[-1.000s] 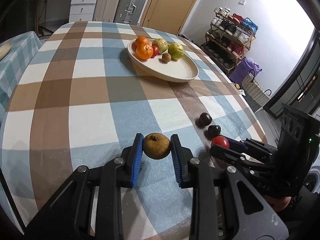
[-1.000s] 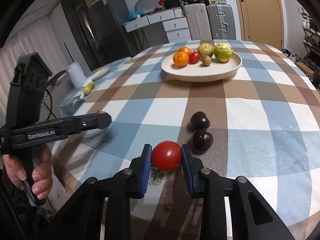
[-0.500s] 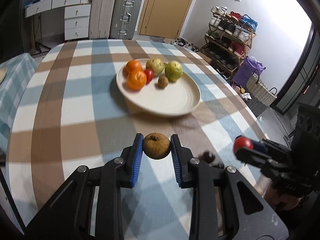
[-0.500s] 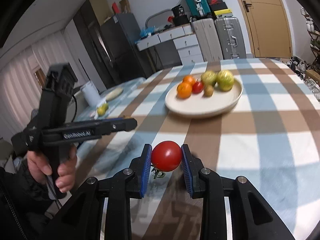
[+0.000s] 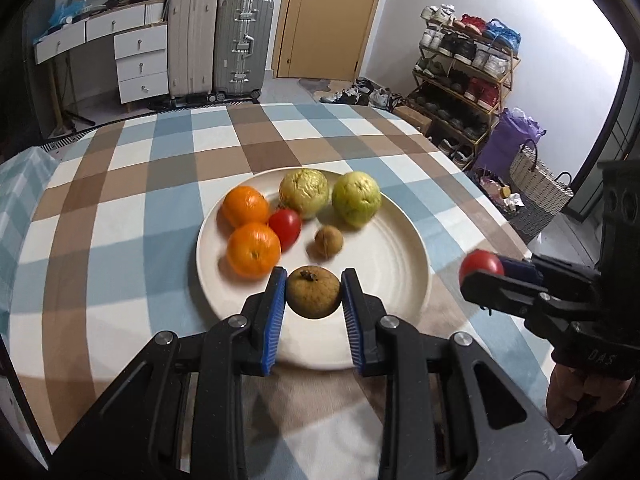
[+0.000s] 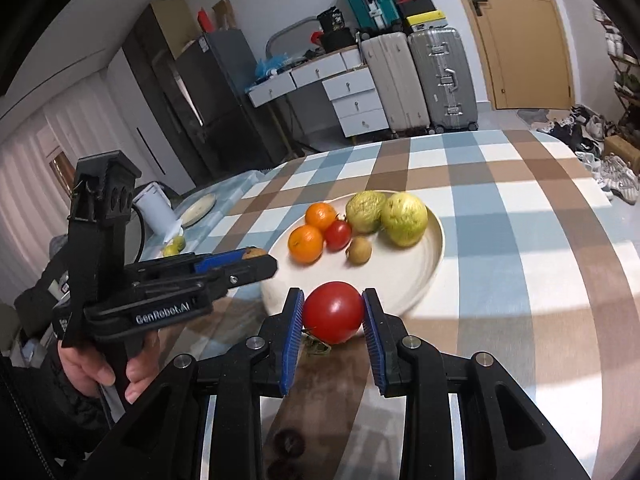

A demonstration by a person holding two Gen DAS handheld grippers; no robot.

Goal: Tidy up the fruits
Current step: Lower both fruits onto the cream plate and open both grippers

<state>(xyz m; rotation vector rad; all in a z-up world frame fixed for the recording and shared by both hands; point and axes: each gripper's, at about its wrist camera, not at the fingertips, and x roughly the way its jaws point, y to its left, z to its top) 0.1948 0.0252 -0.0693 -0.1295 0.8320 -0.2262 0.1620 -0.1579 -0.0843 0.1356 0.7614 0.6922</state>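
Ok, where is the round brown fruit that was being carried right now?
The round brown fruit is clamped in the left claw, in the left wrist view over the near rim of the cream plate, just in front of the small brown kiwi.

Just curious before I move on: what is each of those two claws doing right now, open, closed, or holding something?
Left gripper: closed on a brown round fruit, above the plate.
Right gripper: closed on a red tomato, near the plate's rim.
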